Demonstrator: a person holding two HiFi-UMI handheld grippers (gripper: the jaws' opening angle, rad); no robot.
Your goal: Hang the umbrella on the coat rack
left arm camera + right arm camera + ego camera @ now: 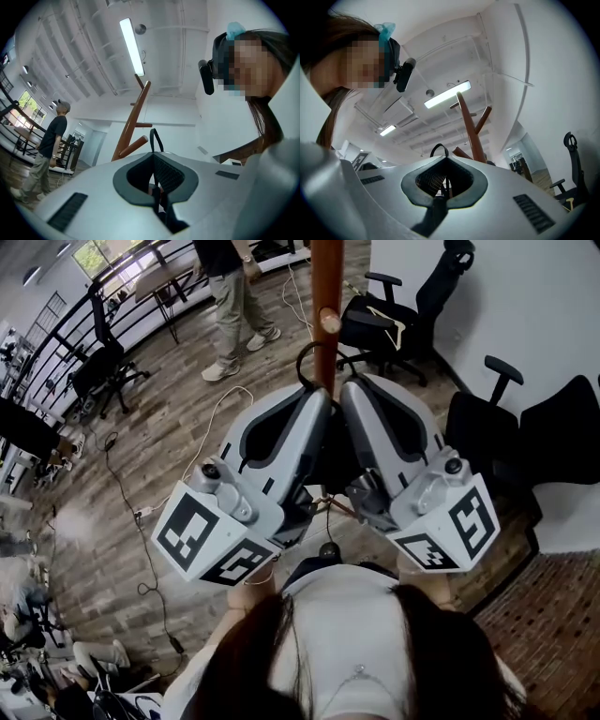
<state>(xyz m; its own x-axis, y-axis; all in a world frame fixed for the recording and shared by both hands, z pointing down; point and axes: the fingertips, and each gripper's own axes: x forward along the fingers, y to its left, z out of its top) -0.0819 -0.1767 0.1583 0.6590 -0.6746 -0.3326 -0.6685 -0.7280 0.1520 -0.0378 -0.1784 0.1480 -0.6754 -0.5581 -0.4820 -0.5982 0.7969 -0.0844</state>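
Observation:
The coat rack is a brown wooden pole [326,287] with a short peg [329,321] facing me; it also shows as the pole [134,123] and the pole [470,133] in the gripper views. A black strap loop [307,360] of the umbrella stands up right beside the pole, below the peg. My left gripper [321,397] and right gripper [351,390] meet tip to tip under it, both shut on the strap. The loop [155,138] and the loop [439,149] stick out past the closed jaws. The umbrella's dark body [328,465] is mostly hidden between the grippers.
Black office chairs stand at the right: one chair [405,306] behind the rack, another chair [487,423] by the white wall. A person [234,296] stands on the wooden floor beyond. Cables [141,512] trail on the left, and more chairs [103,371] line the railing.

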